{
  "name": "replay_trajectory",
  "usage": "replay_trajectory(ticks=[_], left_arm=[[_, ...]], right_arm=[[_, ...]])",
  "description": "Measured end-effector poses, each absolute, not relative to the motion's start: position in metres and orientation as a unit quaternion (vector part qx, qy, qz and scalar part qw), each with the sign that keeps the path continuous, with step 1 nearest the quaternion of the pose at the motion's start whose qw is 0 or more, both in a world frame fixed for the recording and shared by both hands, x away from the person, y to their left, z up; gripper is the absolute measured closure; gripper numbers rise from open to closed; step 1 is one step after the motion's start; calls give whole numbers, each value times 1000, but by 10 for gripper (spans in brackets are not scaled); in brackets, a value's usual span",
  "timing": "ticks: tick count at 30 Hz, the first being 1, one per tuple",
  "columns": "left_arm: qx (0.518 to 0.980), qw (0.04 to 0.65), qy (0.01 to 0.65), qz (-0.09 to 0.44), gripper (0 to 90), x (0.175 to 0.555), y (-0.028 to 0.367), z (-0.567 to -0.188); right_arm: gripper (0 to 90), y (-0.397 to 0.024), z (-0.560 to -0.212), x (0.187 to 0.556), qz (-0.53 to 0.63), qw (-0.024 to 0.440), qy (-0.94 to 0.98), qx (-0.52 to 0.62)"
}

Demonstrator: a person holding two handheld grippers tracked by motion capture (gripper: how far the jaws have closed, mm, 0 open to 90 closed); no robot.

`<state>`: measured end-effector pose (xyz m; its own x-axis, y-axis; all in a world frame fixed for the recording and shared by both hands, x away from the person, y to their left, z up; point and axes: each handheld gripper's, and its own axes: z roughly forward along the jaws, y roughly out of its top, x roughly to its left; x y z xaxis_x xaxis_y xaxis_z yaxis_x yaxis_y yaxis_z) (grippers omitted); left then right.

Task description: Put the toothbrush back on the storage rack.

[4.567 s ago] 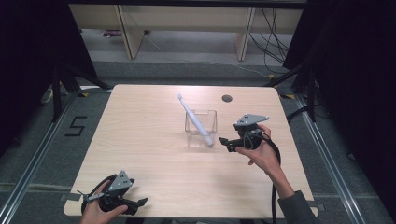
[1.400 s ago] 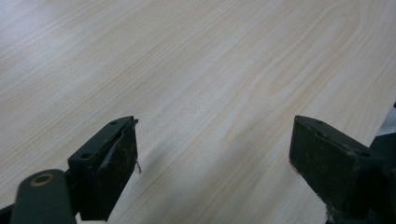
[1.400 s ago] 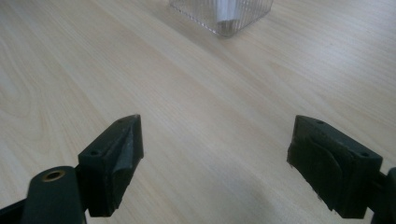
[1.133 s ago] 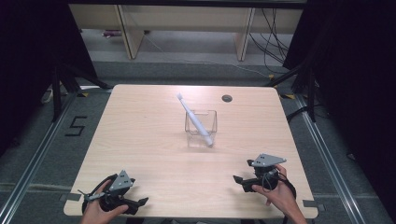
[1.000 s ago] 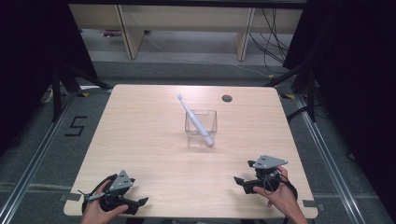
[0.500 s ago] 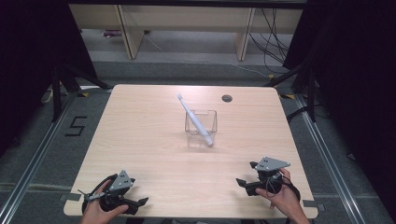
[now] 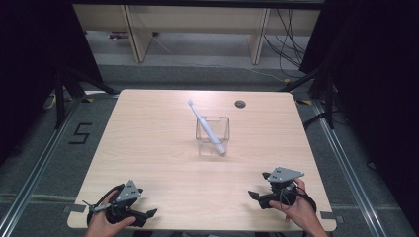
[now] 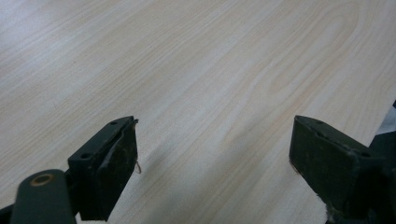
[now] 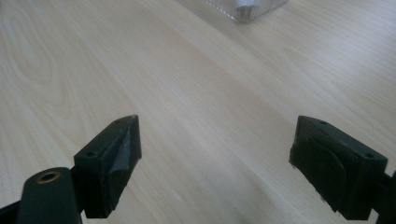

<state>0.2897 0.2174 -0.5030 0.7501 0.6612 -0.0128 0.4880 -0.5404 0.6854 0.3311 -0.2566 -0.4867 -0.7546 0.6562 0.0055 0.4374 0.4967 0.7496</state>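
The right gripper now rests at the table's near right edge, about five o'clock from the clear container. A few seconds ago it was right beside that container; it has since drawn back to the person's side and barely shifted in the last second. Its jaws stand wide apart with nothing between them, as the right gripper view confirms, bare wood filling the gap and the container's corner far ahead at twelve o'clock. That retreat suggests the placing is done: the white toothbrush leans in the container, handle end down, head sticking out toward eleven o'clock, near the middle of the table.

The right hand cradles its gripper from behind, jaws aimed toward nine o'clock, low over the wood. The left gripper lies at the near left corner, unmoved throughout, jaws equally spread and empty, its hand wrapped round it. Both look parked.
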Motion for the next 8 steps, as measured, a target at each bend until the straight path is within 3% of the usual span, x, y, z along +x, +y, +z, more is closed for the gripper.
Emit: replay_trajectory(ticks=[8], left_arm=[[871, 344, 328, 125, 150, 290, 218, -503]], right_arm=[[165, -257, -486, 331, 389, 138, 854, 318]])
